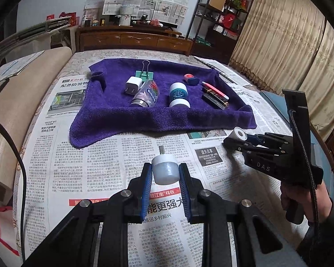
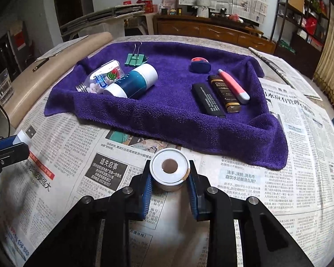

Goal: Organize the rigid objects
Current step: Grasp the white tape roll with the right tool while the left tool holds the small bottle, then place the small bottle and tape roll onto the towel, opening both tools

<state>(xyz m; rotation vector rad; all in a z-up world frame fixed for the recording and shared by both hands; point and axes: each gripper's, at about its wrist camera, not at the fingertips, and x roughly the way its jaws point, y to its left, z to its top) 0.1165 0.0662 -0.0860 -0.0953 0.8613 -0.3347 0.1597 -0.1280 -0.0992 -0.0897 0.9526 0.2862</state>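
While both cameras look across the newspaper (image 1: pixel 100 155) toward the purple towel (image 1: pixel 162 115), each shows something the other hides. From the left wrist, a white charger (image 1: pixel 133 85) stands on the towel beside the clear bottle (image 1: pixel 145 93). The right wrist view does not show it, but it separates a black case (image 2: pixel 208 100) from a brown box (image 2: pixel 223 93) on the towel's right part, which the left view merges into one dark shape.

The left gripper (image 1: pixel 164 166) sits just short of the towel's near edge, its blue pads pressed against a white USB piece (image 1: pixel 165 170). The right view shows this piece from the side: its long axis runs along the fingers and its metal plug points toward the towel.

The right gripper (image 2: pixel 169 166), also before the towel's near edge, is clamped on a white tape roll (image 2: pixel 169 171). The roll's axis lies along the fingers and its holed face is turned toward the towel. On the towel, the bottle lies on its side with its metal cap toward the near edge.
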